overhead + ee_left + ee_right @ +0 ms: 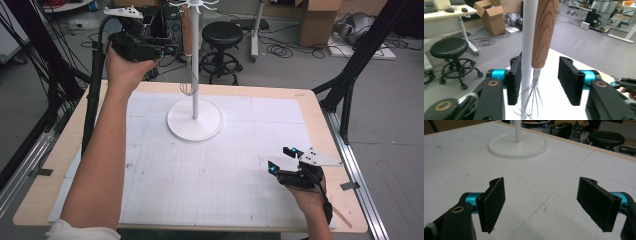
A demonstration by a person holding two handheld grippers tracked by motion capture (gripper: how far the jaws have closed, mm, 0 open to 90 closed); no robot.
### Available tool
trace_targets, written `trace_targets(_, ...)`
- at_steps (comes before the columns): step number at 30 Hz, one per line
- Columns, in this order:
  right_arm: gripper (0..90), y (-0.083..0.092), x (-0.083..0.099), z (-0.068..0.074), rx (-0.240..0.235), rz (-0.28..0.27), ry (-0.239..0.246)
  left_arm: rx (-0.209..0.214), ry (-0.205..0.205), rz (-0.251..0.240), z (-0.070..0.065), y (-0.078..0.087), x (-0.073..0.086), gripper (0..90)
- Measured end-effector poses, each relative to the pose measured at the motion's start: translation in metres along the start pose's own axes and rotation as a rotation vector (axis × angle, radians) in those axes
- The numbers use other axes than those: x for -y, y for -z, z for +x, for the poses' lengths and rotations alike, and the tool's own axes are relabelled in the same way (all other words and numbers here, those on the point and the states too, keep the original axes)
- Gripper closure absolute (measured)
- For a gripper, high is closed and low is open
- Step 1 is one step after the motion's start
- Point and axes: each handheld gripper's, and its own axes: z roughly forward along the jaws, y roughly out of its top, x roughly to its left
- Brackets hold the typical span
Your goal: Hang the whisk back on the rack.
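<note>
A whisk with a wooden handle (545, 32) and thin wire loops (188, 82) hangs upright beside the pole (529, 37) of a white hook stand (195, 122) at the table's far side. My left gripper (540, 80) is raised at the stand (167, 50). Its jaws stand apart around both the handle's lower end and the pole. There is a visible gap between the right pad (570, 80) and the wood. My right gripper (281, 158) rests low at the table's right front, open and holding nothing (541, 205), and faces the stand's round base (518, 146).
A white gridded mat (210, 175) covers most of the wooden table. Behind the far edge stand a black stool (222, 35), cardboard boxes (317, 20) and loose floor cables. Black frame legs (350, 75) flank the table on both sides.
</note>
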Motion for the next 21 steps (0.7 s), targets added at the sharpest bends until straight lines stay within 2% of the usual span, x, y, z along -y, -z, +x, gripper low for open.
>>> trace_targets(5, 21.7, 0.0, -0.001, 0.001, -0.001, 0.0, 0.005, 0.034, -0.031, -0.004, -0.008, 0.01, 0.003, 49.1)
trace_targets(8, 21.7, -0.001, -0.002, 0.002, -0.002, -0.003, 0.007, 0.037, -0.042, 0.02, -0.011, 0.016, 0.01, 45.9)
trace_targets(9, 21.7, -0.001, -0.002, 0.002, -0.005, -0.002, 0.011, 0.036, -0.036, 0.033, -0.011, 0.018, 0.013, 39.9)
trace_targets(11, 21.7, -0.001, -0.002, 0.002, -0.005, -0.003, 0.008, 0.025, -0.044, 0.049, -0.013, 0.023, 0.018, 38.6)
trace_targets(15, 21.7, -0.003, -0.003, 0.003, -0.012, -0.003, 0.013, 0.04, -0.065, 0.027, -0.02, 0.036, 0.03, 33.1)
trace_targets(17, 21.7, -0.004, -0.004, 0.003, -0.009, -0.005, 0.017, 0.049, -0.076, 0.026, -0.027, 0.042, 0.04, 26.1)
trace_targets(21, 21.6, -0.005, -0.005, 0.004, -0.011, -0.005, 0.018, 0.051, -0.087, 0.017, -0.032, 0.049, 0.052, 20.7)
